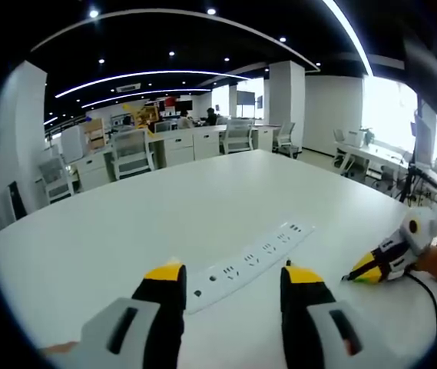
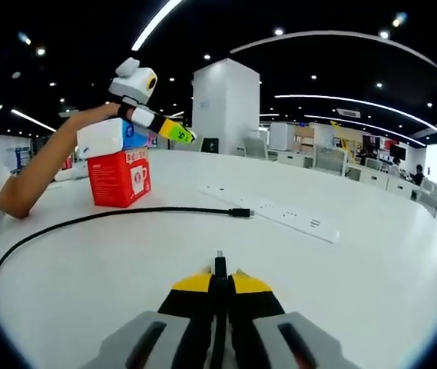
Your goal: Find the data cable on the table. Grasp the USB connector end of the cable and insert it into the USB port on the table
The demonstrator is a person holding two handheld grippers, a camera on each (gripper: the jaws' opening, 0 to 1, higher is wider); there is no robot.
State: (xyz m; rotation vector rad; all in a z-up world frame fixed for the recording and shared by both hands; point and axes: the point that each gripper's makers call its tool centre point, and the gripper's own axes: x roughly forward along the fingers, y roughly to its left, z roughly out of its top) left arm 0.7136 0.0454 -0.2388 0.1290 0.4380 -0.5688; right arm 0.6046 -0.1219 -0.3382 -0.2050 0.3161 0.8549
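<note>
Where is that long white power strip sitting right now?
In the left gripper view, the power strip lies flat on the white table, just beyond the open left gripper.

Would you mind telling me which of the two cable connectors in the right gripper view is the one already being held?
The connector poking out between the right gripper's shut fingers. The other connector lies free on the white table, ending the black cable near the power strip.

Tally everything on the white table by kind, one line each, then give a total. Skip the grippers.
Power strip: 1
Black cable: 1, with one end held in the right gripper
Red box: 1
White box stacked on the red box: 1
Total: 4
</note>
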